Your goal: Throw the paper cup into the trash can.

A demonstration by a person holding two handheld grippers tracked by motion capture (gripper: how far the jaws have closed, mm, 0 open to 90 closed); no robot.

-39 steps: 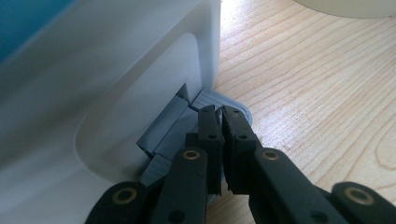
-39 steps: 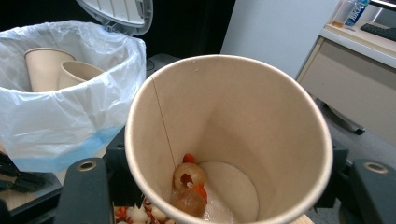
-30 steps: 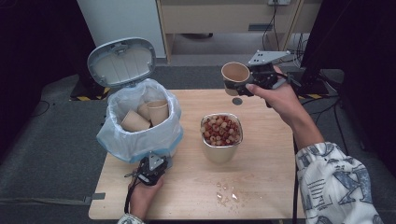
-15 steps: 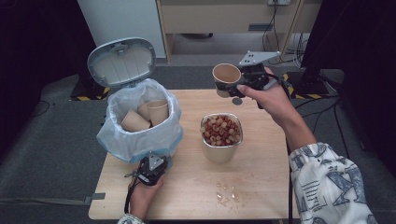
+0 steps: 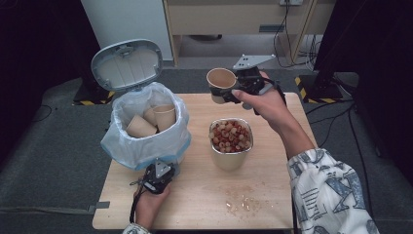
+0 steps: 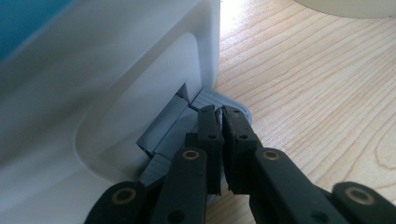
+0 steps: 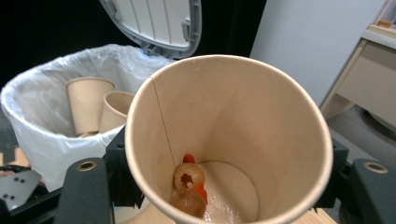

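Note:
My right gripper (image 5: 228, 91) is shut on a tan paper cup (image 5: 220, 79) and holds it above the table's far edge, right of the bin. In the right gripper view the cup (image 7: 261, 121) sits between the jaws, with a few wet food pieces (image 7: 189, 179) at its bottom. My left gripper (image 5: 158, 176) lies at the bin's foot. In the left gripper view its jaws (image 6: 219, 112) are shut, tips resting on the grey pedal (image 6: 212, 99). The white bin (image 5: 146, 141), lined with a bag, has its lid (image 5: 126, 63) up and holds two paper cups (image 5: 163, 114).
A metal bowl (image 5: 229, 158) full of red and tan food stands at the table's middle, between the bin and my right arm. Crumbs (image 5: 241, 201) lie near the wooden table's (image 5: 272, 209) front edge. Dark floor surrounds the table.
My right gripper has carried the paper cup leftward along the table's far edge, nearer to the bin. The left gripper has stayed at the pedal and the lid is still up.

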